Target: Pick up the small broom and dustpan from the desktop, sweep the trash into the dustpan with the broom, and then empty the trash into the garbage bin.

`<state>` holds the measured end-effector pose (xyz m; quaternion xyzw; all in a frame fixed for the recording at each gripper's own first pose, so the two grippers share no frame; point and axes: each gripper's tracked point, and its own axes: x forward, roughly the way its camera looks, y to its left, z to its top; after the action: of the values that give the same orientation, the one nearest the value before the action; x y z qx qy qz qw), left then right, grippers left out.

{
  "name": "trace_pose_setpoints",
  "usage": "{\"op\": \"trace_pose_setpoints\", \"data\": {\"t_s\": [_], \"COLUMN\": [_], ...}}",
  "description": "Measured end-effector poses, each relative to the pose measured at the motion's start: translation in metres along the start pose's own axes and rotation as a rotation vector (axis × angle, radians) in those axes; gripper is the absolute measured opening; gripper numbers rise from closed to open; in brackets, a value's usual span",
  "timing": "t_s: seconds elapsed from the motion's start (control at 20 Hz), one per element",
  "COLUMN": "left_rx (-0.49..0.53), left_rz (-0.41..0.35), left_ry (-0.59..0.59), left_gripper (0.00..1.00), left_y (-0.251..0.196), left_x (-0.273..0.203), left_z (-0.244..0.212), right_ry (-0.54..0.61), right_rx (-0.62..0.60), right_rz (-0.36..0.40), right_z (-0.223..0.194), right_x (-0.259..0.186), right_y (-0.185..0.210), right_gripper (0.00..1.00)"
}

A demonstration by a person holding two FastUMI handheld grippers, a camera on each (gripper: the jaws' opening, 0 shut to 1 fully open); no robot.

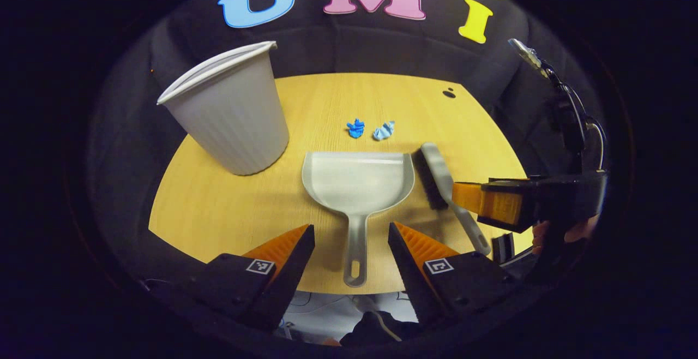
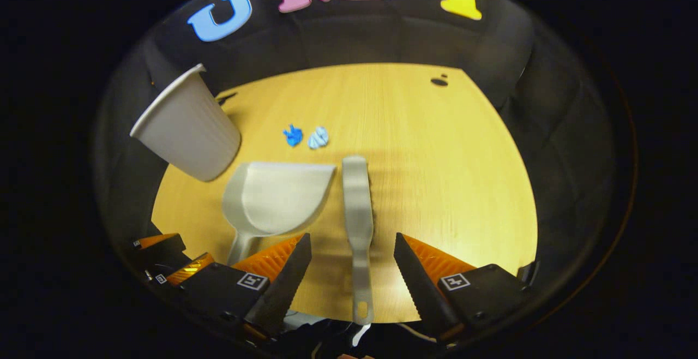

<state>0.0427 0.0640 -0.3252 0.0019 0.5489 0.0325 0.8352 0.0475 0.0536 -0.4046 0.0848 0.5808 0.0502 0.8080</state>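
A grey dustpan [image 1: 357, 181] lies flat on the wooden desktop [image 1: 218, 211], its handle pointing toward me between the open fingers of my left gripper [image 1: 351, 239]. Beside it on the right lies the small grey broom [image 1: 441, 181], bristles facing the pan. In the right gripper view the broom [image 2: 357, 211] runs lengthwise, and its handle lies between the fingers of my open right gripper [image 2: 353, 250], with the dustpan [image 2: 275, 198] to the left. Two blue crumpled scraps of trash [image 1: 371, 129] [image 2: 306, 137] sit just beyond the dustpan's mouth. My right gripper [image 1: 480, 198] also shows in the left gripper view, above the broom handle.
A white ribbed garbage bin [image 1: 232, 113] [image 2: 185, 130] stands on the desk's far left. A small dark hole [image 1: 449, 93] marks the desk's far right corner. A clip on a black cable [image 1: 545, 70] hangs at the right. Bare desk [image 2: 452, 173] spreads right of the broom.
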Motion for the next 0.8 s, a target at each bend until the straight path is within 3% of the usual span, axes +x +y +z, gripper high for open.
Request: {"op": "trace_pose_setpoints", "data": {"t_s": [0.35,0.55,0.6,0.65,0.7,0.8], "left_rx": [0.038,0.074,0.077,0.075,0.068,0.053], "left_rz": [0.037,0.024,0.028,0.023,0.017,-0.006], "left_ry": [0.325,0.425,0.448,0.47,0.492,0.518], "left_gripper": [0.83,0.84,0.84,0.85,0.84,0.83], "left_y": [0.001,-0.006,-0.006,-0.007,-0.008,-0.013], "left_x": [0.055,0.079,0.085,0.091,0.097,0.099], "left_z": [0.007,0.015,0.016,0.015,0.014,0.017], "right_ry": [0.242,0.31,0.328,0.332,0.33,0.345], "right_rx": [-0.074,-0.076,-0.08,-0.08,-0.083,-0.088], "right_rz": [-0.01,-0.012,-0.022,-0.027,-0.023,-0.038], "right_z": [-0.021,-0.025,-0.026,-0.023,-0.02,-0.018], "right_x": [0.042,0.062,0.065,0.064,0.066,0.069], "right_y": [-0.008,-0.009,-0.012,-0.013,-0.011,-0.013], "right_gripper": [0.99,0.99,0.93,0.99,0.98,0.92]}}
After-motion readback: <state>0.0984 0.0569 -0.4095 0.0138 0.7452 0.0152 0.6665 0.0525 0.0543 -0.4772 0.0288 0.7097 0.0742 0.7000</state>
